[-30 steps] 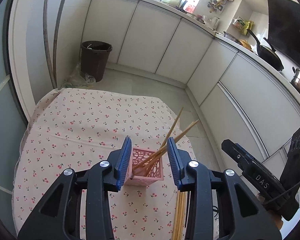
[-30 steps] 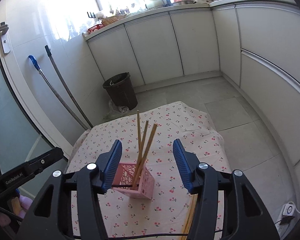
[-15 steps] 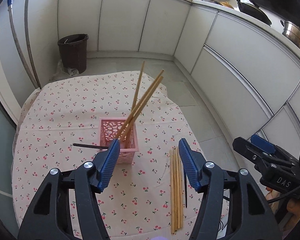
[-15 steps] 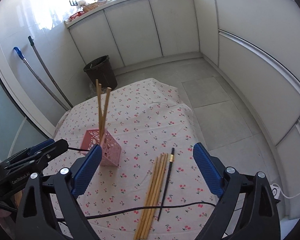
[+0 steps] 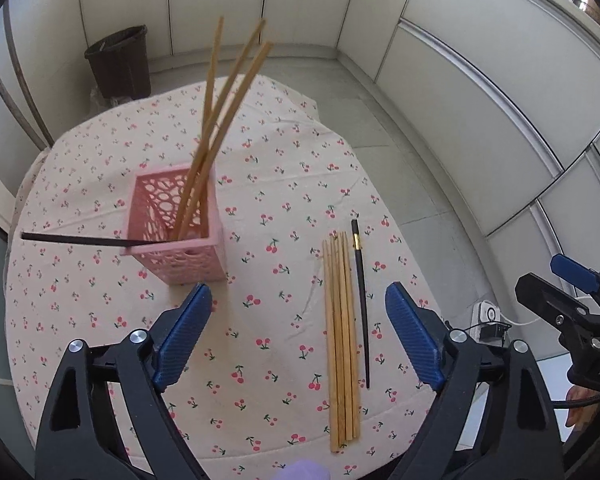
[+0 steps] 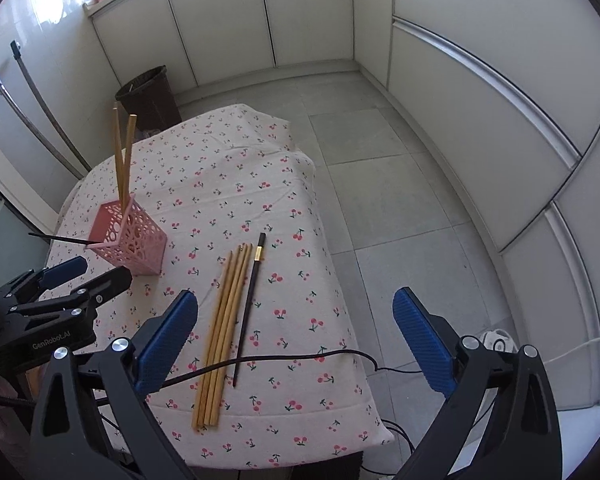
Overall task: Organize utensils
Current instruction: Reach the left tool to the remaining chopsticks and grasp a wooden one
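You are holding both grippers above the near edge of the cherry-print tablecloth (image 5: pixel 284 168). Your left gripper (image 5: pixel 298 338) is opening its jaws, nothing between them; the bundle of wooden chopsticks (image 5: pixel 342 340) is lying flat just beyond, with a black chopstick (image 5: pixel 361 300) beside it on the right. Your right gripper (image 6: pixel 296 338) is also opening wide and gripping nothing. The pink holder (image 5: pixel 176 224) is standing to the far left, three wooden chopsticks (image 5: pixel 224 116) leaning in it and a black one (image 5: pixel 80 241) jutting out leftward.
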Demonstrator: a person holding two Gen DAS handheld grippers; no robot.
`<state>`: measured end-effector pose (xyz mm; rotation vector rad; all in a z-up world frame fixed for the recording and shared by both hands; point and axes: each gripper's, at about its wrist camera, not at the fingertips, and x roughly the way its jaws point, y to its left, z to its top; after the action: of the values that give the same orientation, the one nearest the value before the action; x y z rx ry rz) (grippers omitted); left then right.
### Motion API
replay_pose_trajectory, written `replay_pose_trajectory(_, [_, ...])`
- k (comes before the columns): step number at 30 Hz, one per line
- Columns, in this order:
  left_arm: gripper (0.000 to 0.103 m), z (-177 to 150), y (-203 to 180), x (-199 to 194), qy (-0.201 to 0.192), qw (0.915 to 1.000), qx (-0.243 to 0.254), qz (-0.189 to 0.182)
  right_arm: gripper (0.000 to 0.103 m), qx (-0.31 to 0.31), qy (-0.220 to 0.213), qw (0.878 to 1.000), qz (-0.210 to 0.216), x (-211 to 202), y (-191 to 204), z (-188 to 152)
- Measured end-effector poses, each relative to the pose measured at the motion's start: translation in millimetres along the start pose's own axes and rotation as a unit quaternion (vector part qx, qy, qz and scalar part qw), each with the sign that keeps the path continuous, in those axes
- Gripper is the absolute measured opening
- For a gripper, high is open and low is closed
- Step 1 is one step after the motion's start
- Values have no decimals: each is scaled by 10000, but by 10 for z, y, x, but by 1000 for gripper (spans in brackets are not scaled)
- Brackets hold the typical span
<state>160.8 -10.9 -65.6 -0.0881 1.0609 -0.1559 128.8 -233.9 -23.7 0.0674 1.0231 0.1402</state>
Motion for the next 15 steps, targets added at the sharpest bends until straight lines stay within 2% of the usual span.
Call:
replay_pose_trajectory(5, [89, 21, -97, 397, 666, 9975, -192, -156, 95, 339, 189, 9992, 106, 68, -206, 6])
replay_pose_trajectory(8, [89, 51, -132, 648, 907, 9954, -318, 13, 95, 552, 354, 9976, 208, 142, -307, 17])
replay_pose_trajectory(15, [89, 131, -188, 1125, 1166, 9916, -318, 463, 95, 1053, 537, 9912, 587, 238, -489, 26])
